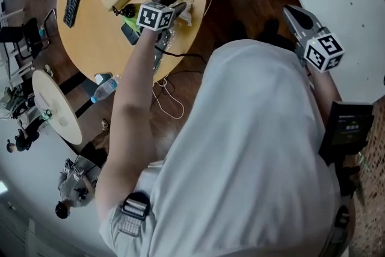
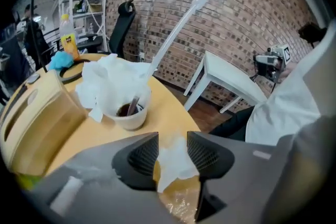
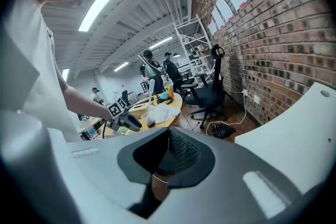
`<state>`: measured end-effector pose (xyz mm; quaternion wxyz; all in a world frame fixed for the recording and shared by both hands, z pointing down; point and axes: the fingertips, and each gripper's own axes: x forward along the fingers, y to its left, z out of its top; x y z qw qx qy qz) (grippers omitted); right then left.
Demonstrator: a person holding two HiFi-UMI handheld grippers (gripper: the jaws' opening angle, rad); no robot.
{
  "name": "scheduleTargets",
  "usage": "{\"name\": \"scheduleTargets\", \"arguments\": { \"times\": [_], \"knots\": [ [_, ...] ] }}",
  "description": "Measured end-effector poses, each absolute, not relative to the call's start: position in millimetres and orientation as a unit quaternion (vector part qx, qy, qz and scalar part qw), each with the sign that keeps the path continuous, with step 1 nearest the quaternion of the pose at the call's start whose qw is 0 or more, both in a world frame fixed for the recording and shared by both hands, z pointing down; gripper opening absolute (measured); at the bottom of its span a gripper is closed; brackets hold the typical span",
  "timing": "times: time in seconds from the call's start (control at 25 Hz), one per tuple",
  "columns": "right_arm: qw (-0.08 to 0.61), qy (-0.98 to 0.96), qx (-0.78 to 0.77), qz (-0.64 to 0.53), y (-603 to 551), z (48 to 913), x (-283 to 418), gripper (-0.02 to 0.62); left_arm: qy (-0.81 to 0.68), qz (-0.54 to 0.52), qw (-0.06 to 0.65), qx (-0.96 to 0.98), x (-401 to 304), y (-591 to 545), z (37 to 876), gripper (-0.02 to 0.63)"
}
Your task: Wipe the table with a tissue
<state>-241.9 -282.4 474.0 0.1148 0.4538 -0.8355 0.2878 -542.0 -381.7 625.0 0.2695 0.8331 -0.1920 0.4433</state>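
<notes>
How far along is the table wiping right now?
Done: a tissue is out, lying near the round table's edge. In hand: the left gripper is over it, jaws open either side, not pinching. The right gripper is shut and empty, off by the white table. Left: grip the tissue and wipe; no wiped patch can be made out.

Cup (image 2: pixel 129 115), slotted box (image 2: pixel 39 128) block table (image 2: pixel 168 107) ahead.
</notes>
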Motion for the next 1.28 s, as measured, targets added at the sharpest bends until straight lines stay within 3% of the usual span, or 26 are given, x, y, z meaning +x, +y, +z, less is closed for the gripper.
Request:
{"name": "scheduleTargets", "arguments": {
  "times": [0.12,0.36,0.68,1.0,1.28],
  "knots": [
    [0.112,-0.828,0.465,0.293,-278.2,477.9,-236.6,0.014,-0.198,0.466,0.296,0.810,-547.2,-380.9,638.7,0.207],
    [0.107,-0.820,0.474,0.302,-272.2,480.6,-233.3,0.014,-0.208,0.485,0.334,0.781,-552.9,-373.8,652.4,0.196],
    [0.095,-0.818,0.476,0.309,-276.6,478.8,-232.5,0.014,-0.210,0.470,0.382,0.768,-545.1,-361.7,652.7,0.092],
    [0.094,-0.819,0.475,0.306,-279.0,477.6,-232.8,0.014,-0.260,0.330,0.450,0.788,-539.9,-364.2,622.5,0.066],
    [0.090,-0.822,0.476,0.301,-281.1,473.3,-234.8,0.014,-0.268,0.191,0.441,0.835,-498.5,-357.3,566.1,0.066]
  ]
}}
